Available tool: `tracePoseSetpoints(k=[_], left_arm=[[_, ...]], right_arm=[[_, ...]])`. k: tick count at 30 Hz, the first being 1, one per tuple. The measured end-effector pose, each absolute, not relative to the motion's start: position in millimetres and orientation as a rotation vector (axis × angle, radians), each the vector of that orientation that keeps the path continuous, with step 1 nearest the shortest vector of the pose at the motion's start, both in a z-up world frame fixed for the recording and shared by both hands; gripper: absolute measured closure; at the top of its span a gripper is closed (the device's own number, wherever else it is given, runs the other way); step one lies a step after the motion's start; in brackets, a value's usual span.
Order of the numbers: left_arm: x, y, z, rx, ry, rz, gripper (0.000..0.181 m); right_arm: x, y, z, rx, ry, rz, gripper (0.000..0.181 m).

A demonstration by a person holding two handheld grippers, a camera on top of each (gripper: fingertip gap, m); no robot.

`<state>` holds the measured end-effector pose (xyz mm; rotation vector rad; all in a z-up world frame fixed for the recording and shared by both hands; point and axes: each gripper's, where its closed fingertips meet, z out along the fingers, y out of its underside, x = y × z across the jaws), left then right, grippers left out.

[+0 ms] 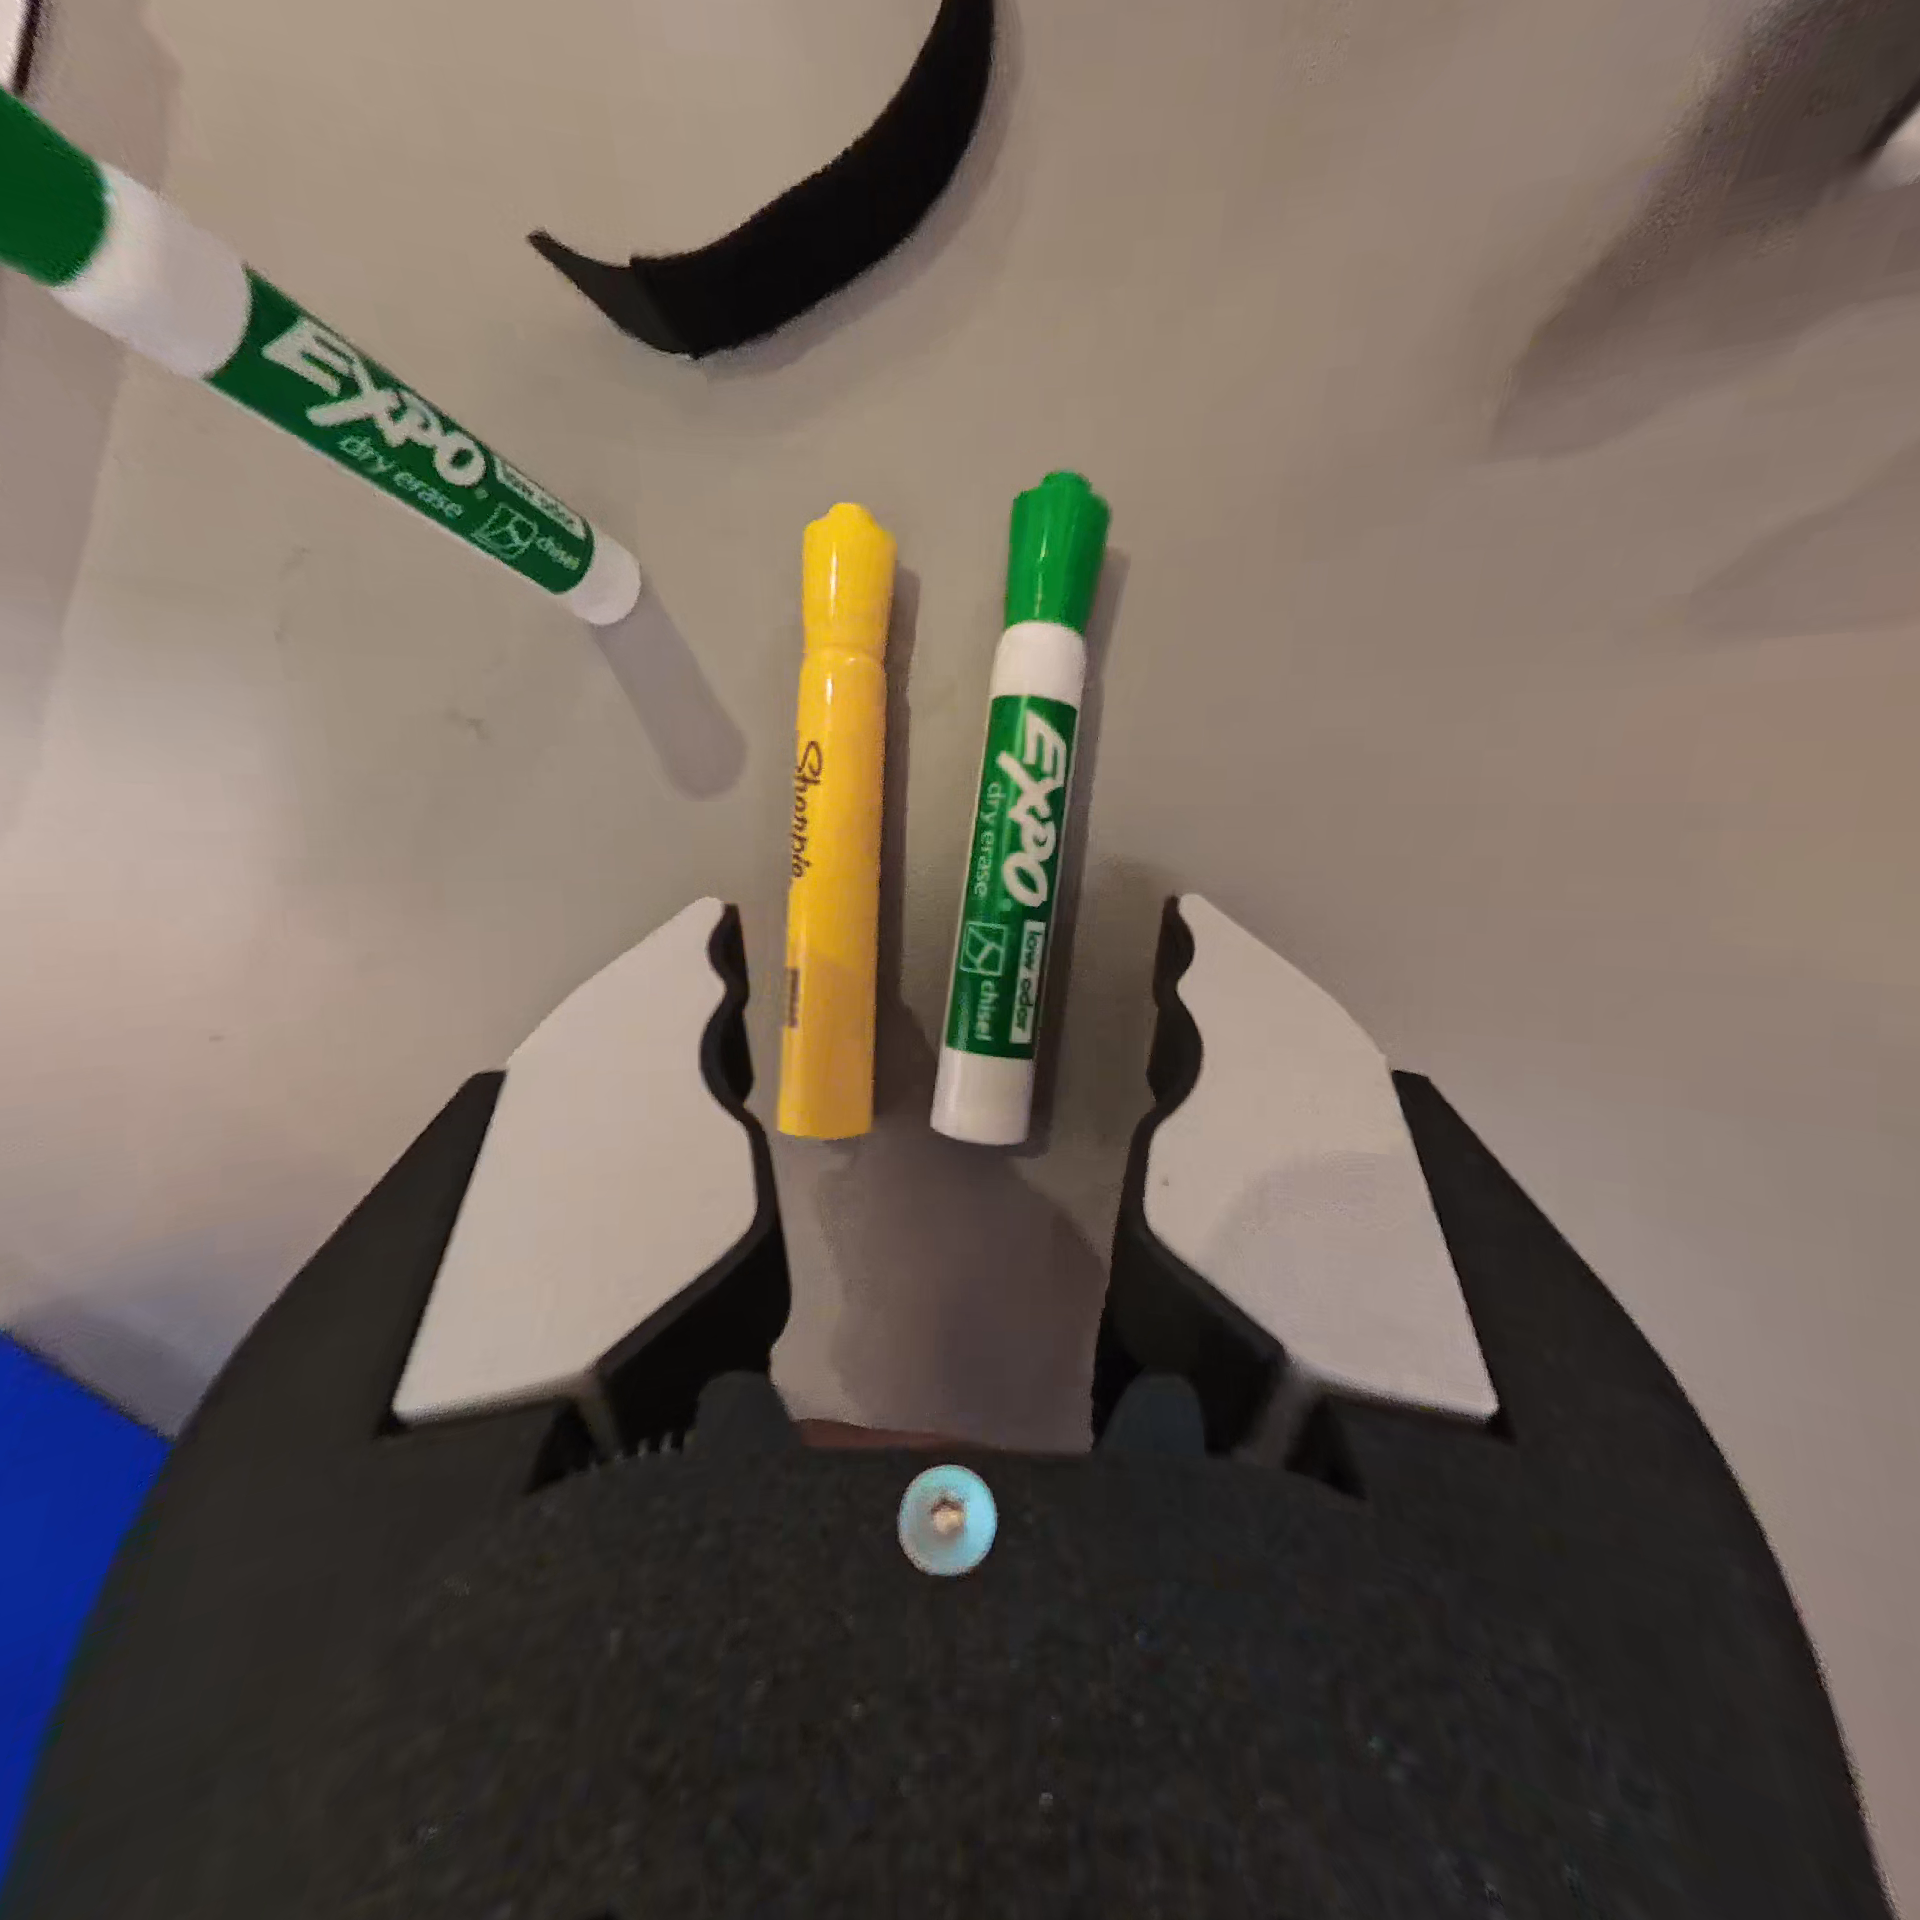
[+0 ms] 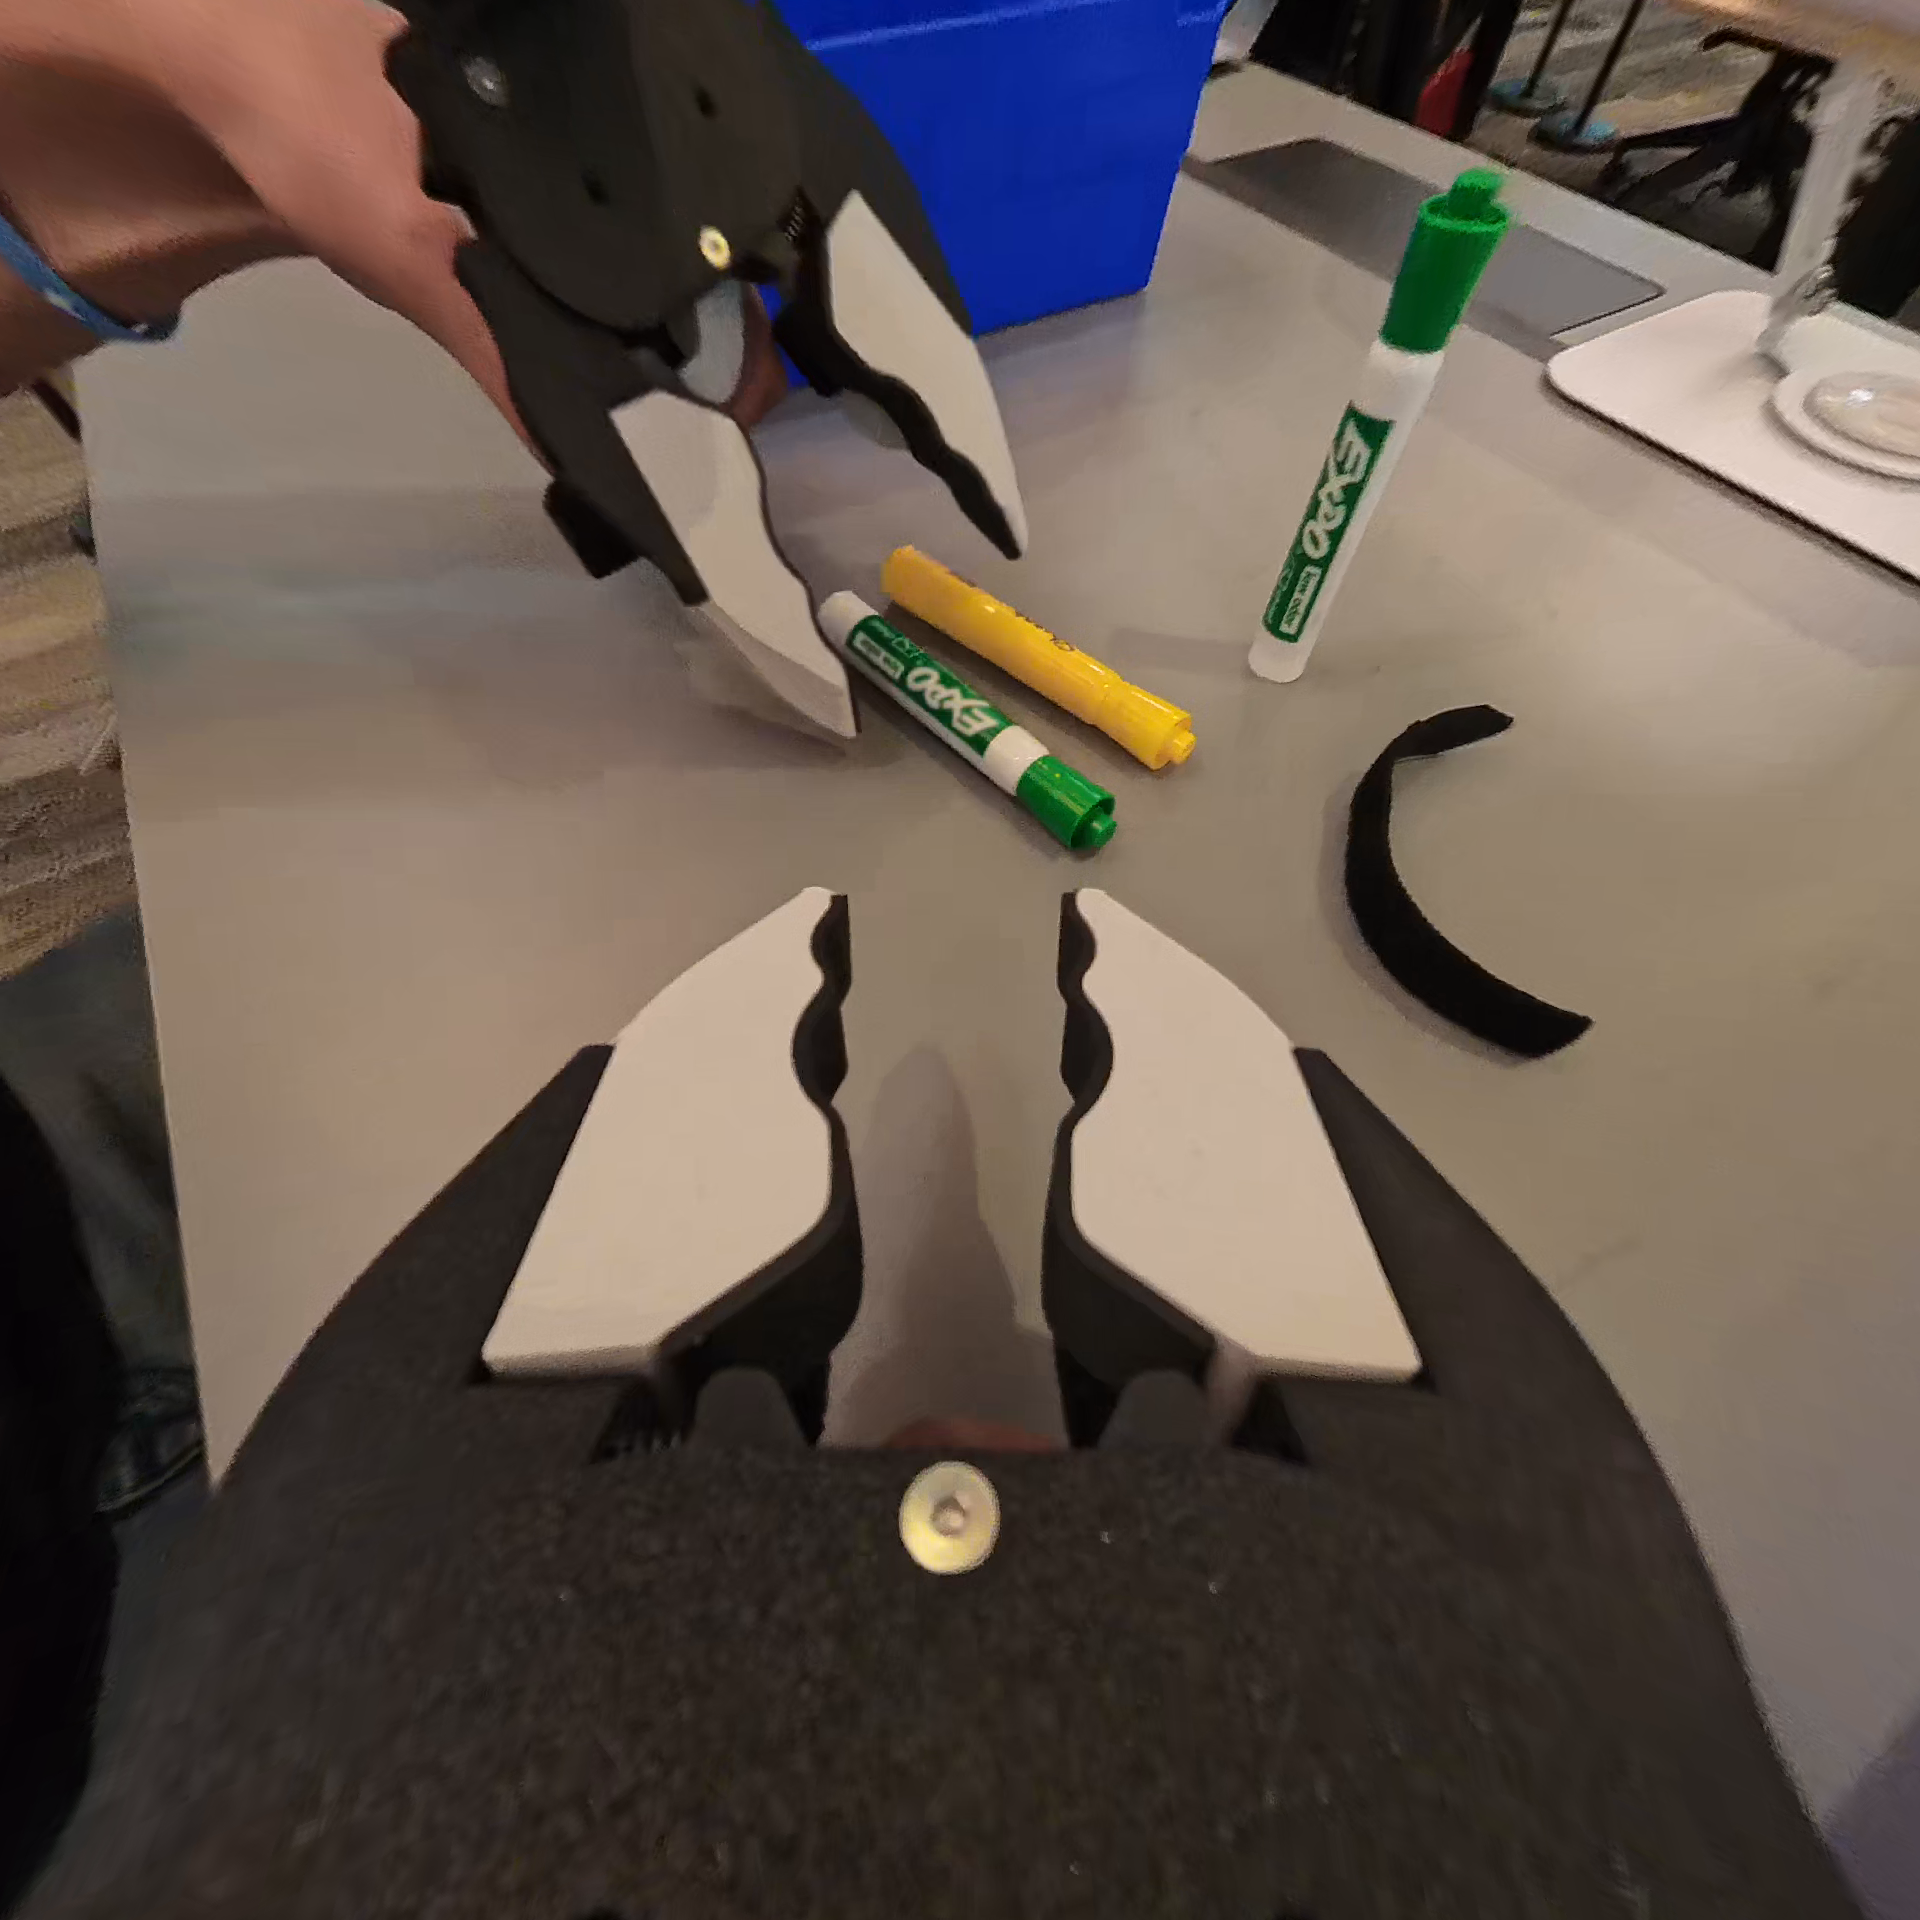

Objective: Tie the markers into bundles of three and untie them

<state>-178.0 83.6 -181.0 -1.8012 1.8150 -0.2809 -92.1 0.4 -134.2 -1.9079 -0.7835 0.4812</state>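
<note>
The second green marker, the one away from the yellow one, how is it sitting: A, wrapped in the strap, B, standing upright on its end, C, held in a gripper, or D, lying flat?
B: the second green marker stands on its end on the grey table, nothing gripping it.

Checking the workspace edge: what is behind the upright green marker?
Behind the upright green marker, grey table continues to a dark inset panel and chairs beyond. To its right is a white tray. What lies directly behind the barrel is hidden.
</note>
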Motion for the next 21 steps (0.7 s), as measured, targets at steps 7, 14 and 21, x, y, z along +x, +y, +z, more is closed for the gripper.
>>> tracePoseSetpoints(k=[7, 14, 21], left_arm=[[-168, 95, -193, -1.908, 1.933, -0.306, 0.119], [-167, 88, -197, -2.009, 2.051, -0.318, 0.137], [-168, 87, -196, -2.047, 2.088, -0.3, 0.137]], right_arm=[[-79, -6, -124, -1.884, -0.751, 0.537, 0.145], [-85, -11, -125, -1.876, -0.78, 0.578, 0.146], [-86, -12, -126, -1.878, -0.788, 0.596, 0.146]])
